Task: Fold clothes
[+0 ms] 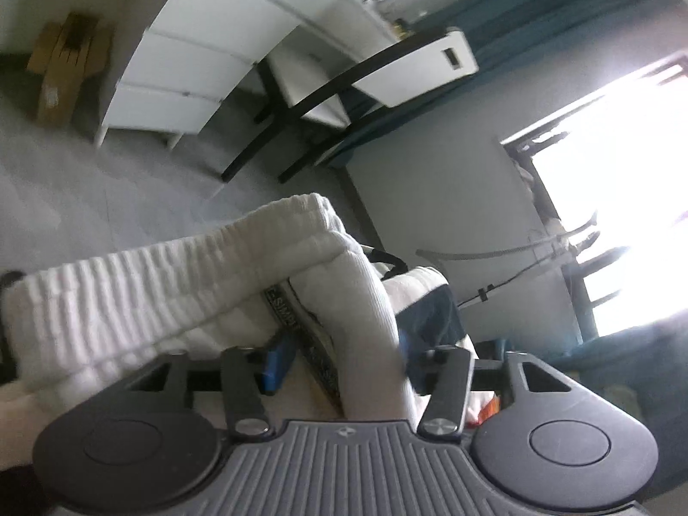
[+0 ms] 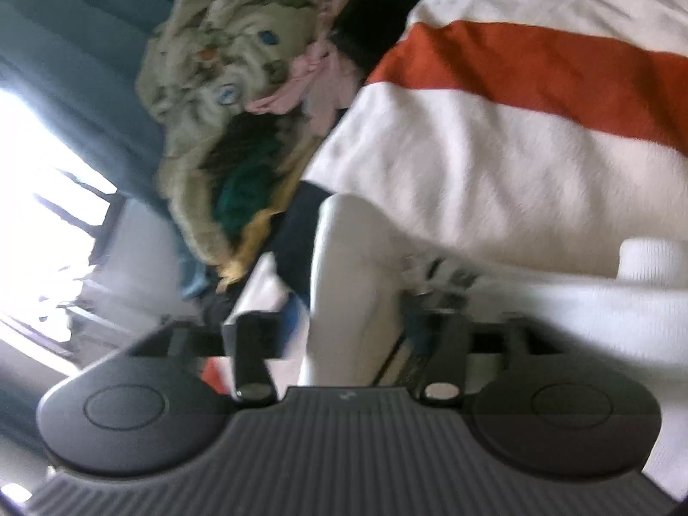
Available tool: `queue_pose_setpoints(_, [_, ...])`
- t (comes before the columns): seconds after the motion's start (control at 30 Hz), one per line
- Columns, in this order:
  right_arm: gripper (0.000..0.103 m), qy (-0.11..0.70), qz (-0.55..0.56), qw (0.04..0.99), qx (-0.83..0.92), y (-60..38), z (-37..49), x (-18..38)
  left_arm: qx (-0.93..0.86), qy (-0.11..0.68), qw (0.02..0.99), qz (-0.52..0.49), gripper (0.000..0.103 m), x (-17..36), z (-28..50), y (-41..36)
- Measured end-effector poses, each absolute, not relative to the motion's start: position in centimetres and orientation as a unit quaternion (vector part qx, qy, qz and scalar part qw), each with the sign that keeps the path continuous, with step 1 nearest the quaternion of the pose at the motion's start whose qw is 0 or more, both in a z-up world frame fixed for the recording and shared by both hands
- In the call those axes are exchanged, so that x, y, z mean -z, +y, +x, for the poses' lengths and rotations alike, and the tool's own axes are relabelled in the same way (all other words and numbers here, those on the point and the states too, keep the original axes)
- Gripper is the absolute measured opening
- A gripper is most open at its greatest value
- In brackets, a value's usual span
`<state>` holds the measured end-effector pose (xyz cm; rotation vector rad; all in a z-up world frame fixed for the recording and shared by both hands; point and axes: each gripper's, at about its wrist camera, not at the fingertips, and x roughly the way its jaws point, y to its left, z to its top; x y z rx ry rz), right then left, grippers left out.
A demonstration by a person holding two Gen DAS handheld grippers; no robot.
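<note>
Left wrist view: left gripper (image 1: 339, 370) clamped on ribbed white knit garment (image 1: 172, 284), lifted above grey floor (image 1: 107, 180). Right gripper (image 2: 348, 331) pinches same white fabric, likely stretching edge for fold; laundry pile (image 2: 223, 99) beyond.

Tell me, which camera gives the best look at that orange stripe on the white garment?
The right wrist view: the orange stripe runs broad across the white garment there. The left wrist view shows mostly the garment's ribbed hem, with only a small orange sliver low beside the gripper.

One white sweater (image 1: 142, 296), one drawer unit (image 1: 185, 73) (three drawers), one clothes heap (image 2: 232, 99)
</note>
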<state>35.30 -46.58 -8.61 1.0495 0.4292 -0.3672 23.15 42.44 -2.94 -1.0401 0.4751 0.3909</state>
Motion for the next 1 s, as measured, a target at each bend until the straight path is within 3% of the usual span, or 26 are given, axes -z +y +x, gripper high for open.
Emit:
queue_pose_setpoints(0.13, [0.074,0.199,0.481,0.843,0.133,-45.1,32.1,6.6,-0.165,0.203,0.83,-0.492,0.08,3.3,17.5,39.2])
queue_pose_setpoints(0.5, [0.074,0.217,0.543,0.806,0.093,-45.1,16.7,4.7,-0.152,0.242,0.764,-0.579,0.083,5.6,7.9,32.5])
queue_pose_setpoints(0.67, [0.074,0.212,0.6,0.765,0.099,-47.5,11.9,5.7,-0.174,0.229,0.76,-0.583,0.095,4.2,6.9,31.8])
queue_pose_setpoints(1.0, [0.071,0.255,0.617,0.738,0.101,-48.4,12.5,9.7,-0.204,0.226,0.727,-0.615,0.094,9.2,11.1,33.3])
